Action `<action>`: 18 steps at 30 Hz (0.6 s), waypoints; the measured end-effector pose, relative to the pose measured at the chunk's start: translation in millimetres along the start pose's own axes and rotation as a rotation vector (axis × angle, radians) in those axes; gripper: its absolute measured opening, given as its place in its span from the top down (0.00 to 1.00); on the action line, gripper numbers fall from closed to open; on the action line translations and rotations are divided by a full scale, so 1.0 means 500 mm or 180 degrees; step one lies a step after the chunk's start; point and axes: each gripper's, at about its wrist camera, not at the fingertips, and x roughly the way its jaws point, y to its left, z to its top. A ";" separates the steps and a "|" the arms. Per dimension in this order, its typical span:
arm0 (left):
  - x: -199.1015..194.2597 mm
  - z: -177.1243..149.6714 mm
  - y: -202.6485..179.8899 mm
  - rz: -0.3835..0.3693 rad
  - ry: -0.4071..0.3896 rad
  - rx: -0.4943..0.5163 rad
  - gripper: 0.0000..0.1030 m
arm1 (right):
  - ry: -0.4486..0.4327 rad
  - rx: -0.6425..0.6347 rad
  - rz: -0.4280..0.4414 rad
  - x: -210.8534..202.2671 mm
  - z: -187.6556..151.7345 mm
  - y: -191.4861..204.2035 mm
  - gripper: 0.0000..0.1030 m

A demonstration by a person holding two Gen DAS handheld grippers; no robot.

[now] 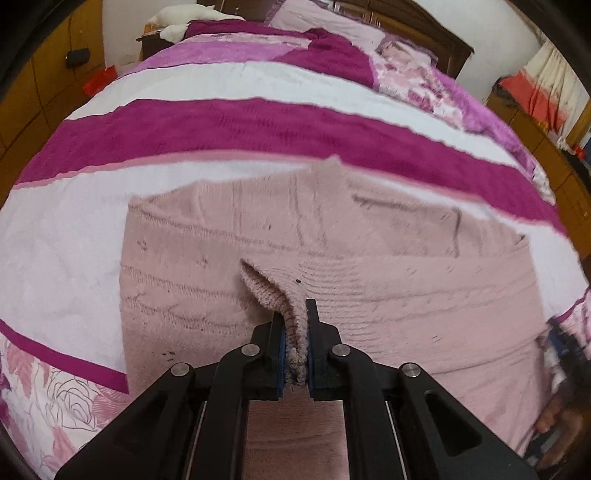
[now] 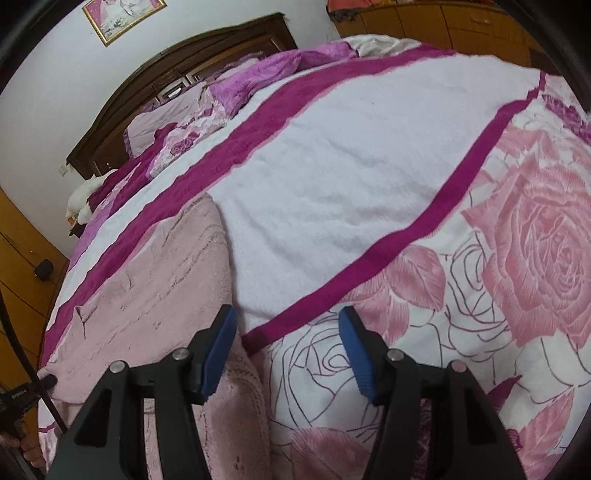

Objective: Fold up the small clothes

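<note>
I see no words I can read. My left gripper (image 1: pixel 295 332) tips down and pinches a fold of the pink sweater (image 1: pixel 369 295), lifting it a little. The sweater lies flat on the bed (image 1: pixel 258 125). My right gripper (image 2: pixel 288 350) tips down too, its fingers (image 2: pixel 221 350) spread with nothing between them, over the sweater's edge and the rose blanket (image 2: pixel 517 258).

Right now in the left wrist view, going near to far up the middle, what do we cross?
left hand-held gripper shut on a pinched fold → pink knit garment → magenta stripe of the bedspread → white band → pillow → wooden headboard.
</note>
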 end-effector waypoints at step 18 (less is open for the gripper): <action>-0.176 -0.210 0.039 -0.0820 -0.0575 -0.0416 0.94 | -0.0036 -0.1142 -0.0772 -0.054 -0.088 0.145 0.38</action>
